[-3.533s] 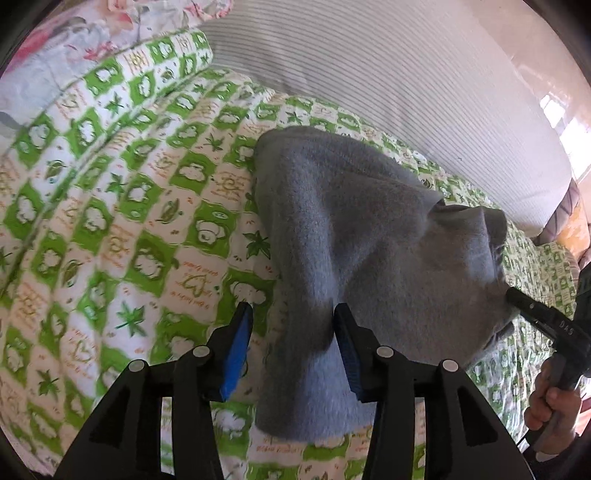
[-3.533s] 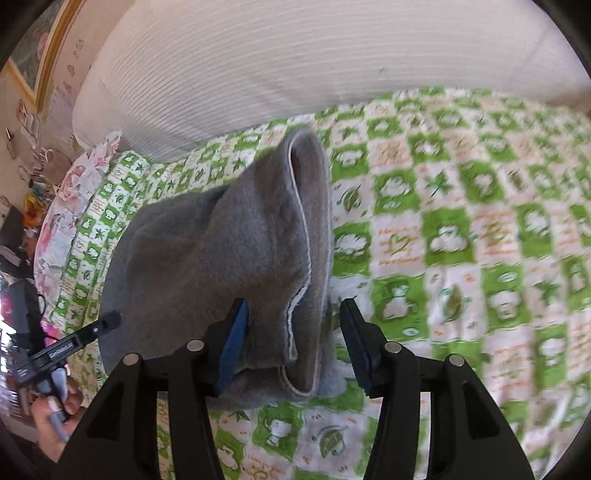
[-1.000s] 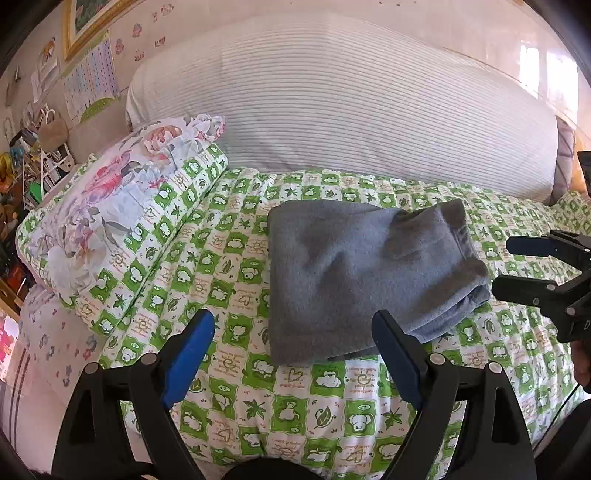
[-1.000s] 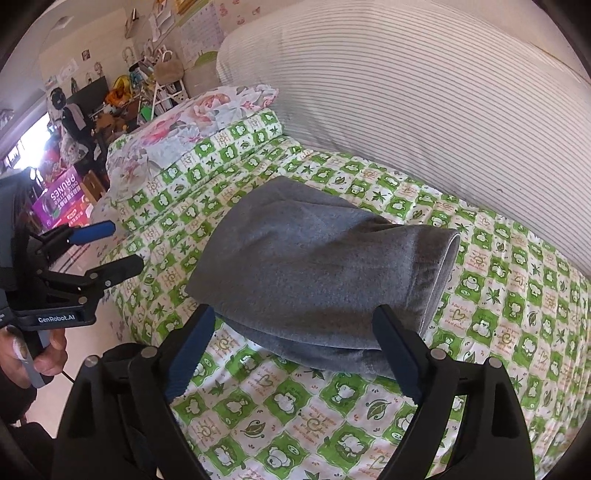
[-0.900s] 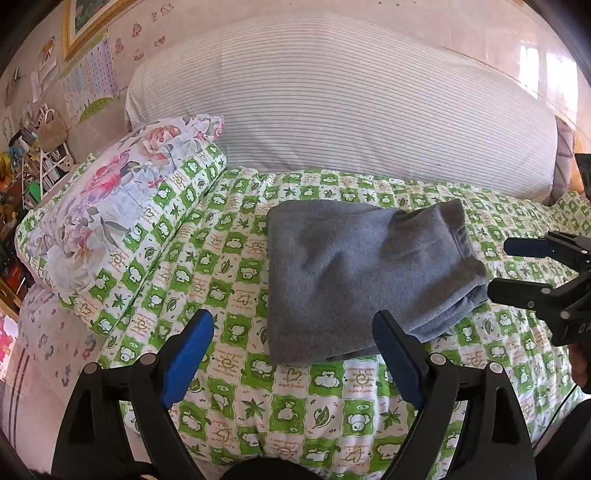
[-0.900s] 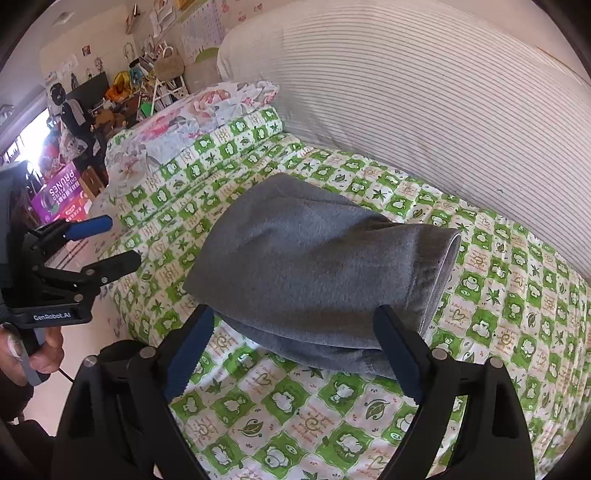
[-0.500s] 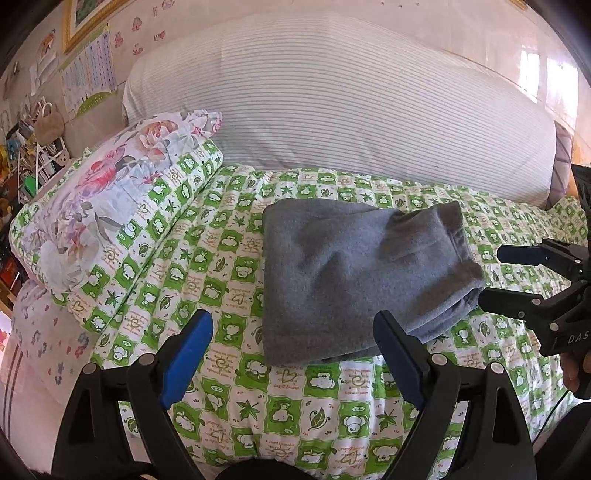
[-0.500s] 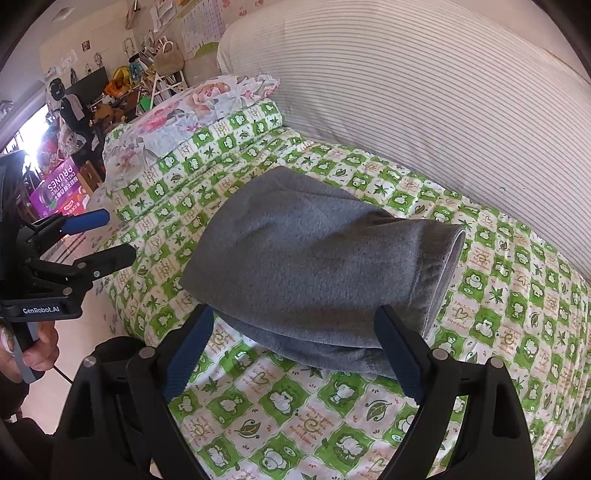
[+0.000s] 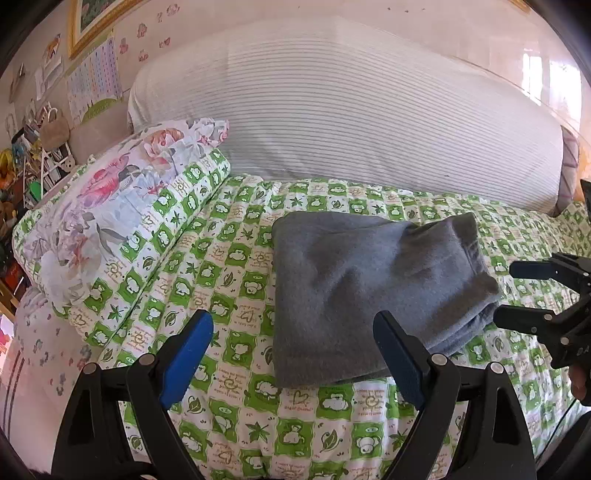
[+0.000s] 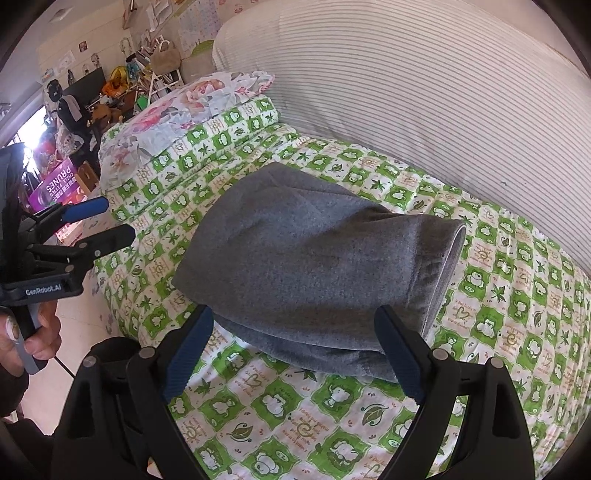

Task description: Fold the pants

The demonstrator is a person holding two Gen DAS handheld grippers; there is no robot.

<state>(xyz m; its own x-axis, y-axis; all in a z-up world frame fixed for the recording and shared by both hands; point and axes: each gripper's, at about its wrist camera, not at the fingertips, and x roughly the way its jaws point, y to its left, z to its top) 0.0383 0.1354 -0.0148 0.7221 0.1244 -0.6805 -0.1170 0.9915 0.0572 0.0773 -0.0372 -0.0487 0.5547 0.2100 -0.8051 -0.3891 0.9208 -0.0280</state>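
Floral pillow (image 9: 110, 206) (left of pants (image 9: 369, 291)).

A lived-in home bedroom is shown: a bed (image 9: 236, 258) is covered by a green cartoon quilt, a floral pillow (image 9: 110, 206) is laid beside it, and toy-cluttered shelves (image 10: 122, 85) are seen beyond.

A bed (image 9: 258, 435) covered by a green-and-white checked quilt (image 9: 229, 258) fills the room's near side, with a floral pillow (image 9: 110, 206) at one end and a long white striped bolster (image 9: 351, 129) along the pale pink wall (image 9: 332, 22). A gold-framed picture (image 9: 92, 22), a chart (image 9: 94, 88) and small stickers hang on that wall. Cluttered shelves (image 10: 147, 81) and a purple box (image 10: 55, 184) stand beyond the pillow, above a light tiled floor (image 10: 70, 317), with bright daylight at the far side.
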